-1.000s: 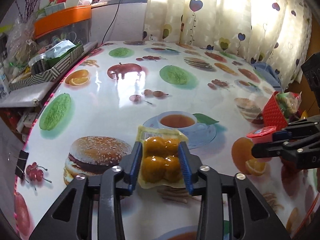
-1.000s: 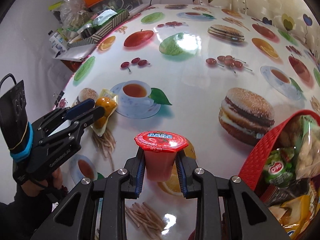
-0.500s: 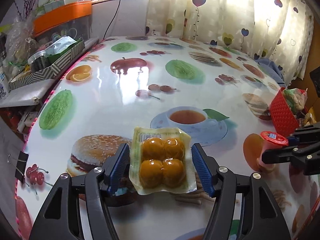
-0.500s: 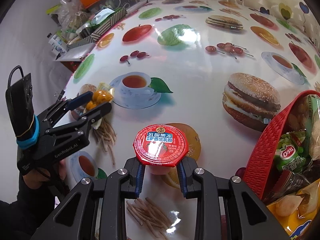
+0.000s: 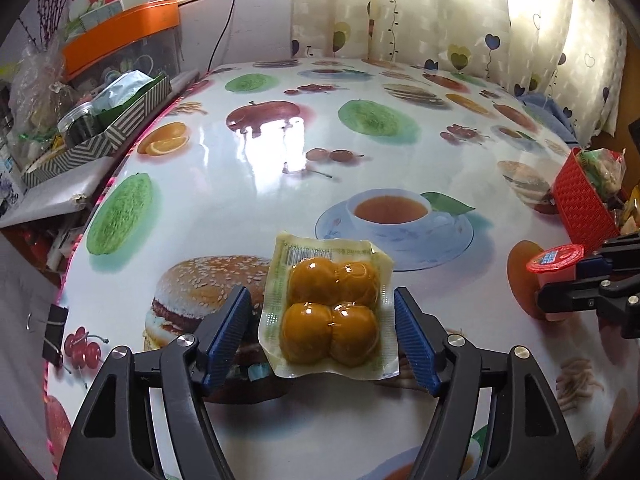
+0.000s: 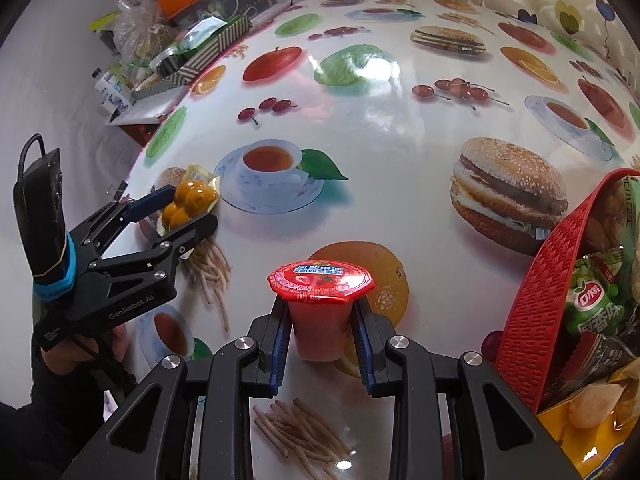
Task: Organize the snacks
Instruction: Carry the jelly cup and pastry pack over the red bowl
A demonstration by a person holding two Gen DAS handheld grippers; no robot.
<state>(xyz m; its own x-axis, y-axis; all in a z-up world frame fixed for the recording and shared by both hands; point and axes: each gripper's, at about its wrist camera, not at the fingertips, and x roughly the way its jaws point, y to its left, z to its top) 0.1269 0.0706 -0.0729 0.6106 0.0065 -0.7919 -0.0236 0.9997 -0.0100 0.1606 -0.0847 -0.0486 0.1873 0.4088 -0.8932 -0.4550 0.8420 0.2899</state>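
Left tool [image 5: 322, 334] now spread (yolk pack [image 5: 332, 312] released); right tool [image 6: 320, 340] loosened.

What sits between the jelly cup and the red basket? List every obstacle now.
Nothing visible. The jelly cup stands between the right gripper's jaws, and only bare printed tablecloth lies between it and the red basket to its right. The basket already holds snack packets.

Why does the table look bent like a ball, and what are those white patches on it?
Left wrist view: the fisheye lens bows the tablecloth, and window light glares white beside the printed apple. Right wrist view: the same bulge, with glare on the printed green fruit; the jelly cup stays sharp.
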